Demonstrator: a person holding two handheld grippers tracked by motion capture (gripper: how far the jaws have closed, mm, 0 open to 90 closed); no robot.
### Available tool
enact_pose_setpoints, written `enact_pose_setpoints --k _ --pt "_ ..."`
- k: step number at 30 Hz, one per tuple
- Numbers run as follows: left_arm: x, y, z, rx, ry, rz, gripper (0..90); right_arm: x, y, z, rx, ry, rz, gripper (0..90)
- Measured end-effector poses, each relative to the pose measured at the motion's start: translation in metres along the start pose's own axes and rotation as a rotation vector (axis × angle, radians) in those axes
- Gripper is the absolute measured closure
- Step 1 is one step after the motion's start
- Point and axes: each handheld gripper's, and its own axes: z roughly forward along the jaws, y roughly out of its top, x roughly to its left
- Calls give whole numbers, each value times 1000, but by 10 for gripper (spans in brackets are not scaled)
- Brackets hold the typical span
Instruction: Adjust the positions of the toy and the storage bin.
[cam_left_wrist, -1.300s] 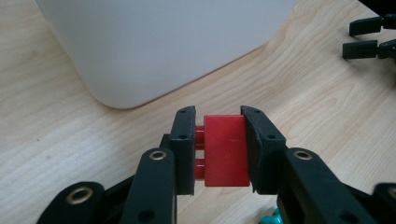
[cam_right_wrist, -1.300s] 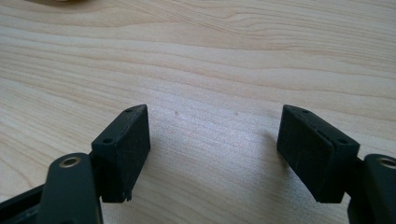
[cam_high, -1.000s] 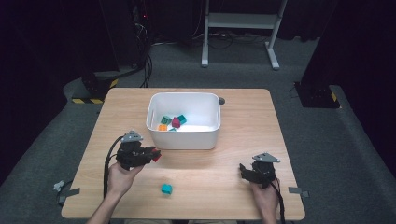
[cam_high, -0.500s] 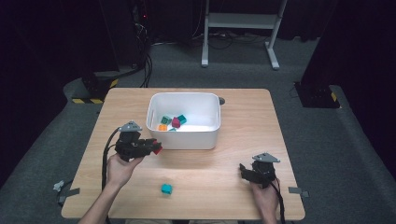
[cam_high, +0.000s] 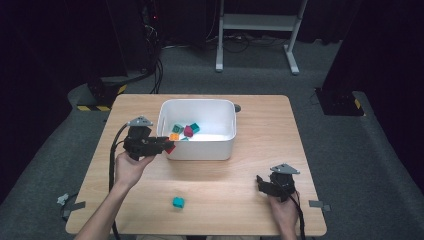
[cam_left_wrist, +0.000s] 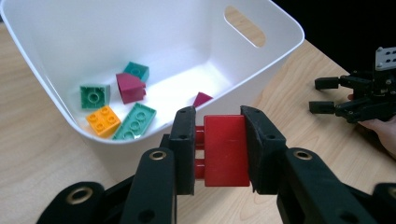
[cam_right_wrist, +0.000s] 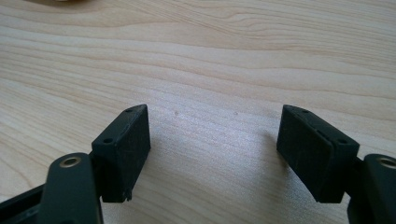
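Observation:
My left gripper (cam_high: 167, 145) (cam_left_wrist: 218, 140) is shut on a red brick (cam_left_wrist: 225, 149) (cam_high: 170, 148), held in the air at the near left corner of the white tub (cam_high: 200, 150) (cam_left_wrist: 261, 79). Inside the tub lie several bricks: teal ones (cam_left_wrist: 135, 120), an orange one (cam_left_wrist: 103, 120) and dark pink ones (cam_left_wrist: 129, 87). A teal brick (cam_high: 178, 202) sits alone on the table near the front edge. My right gripper (cam_high: 260, 183) (cam_right_wrist: 212, 154) rests low at the front right, jaws open over bare wood with nothing between them.
The wooden table (cam_high: 250, 165) ends close behind my hands at the front. A small dark object (cam_high: 236, 107) lies just behind the tub's right corner. Beyond the table are dark floor, cables and a white stand (cam_high: 255, 22).
My left gripper has risen and moved up to the tub's near left corner with the red brick in it. The right gripper has stayed put.

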Motion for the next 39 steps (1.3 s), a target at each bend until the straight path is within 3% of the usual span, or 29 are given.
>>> enact_pose_setpoints --k 5,19,29,39 --pt "-1 14 -3 -16 24 33 671 0 0 0 0 0 0 257" --pt "12 41 12 -8 27 -7 671 0 0 0 0 2 -1 257" --pt "20 52 34 14 52 -35 670 0 0 0 0 2 -2 257" --pt "29 51 54 50 86 -46 669 0 0 0 0 3 -1 257"
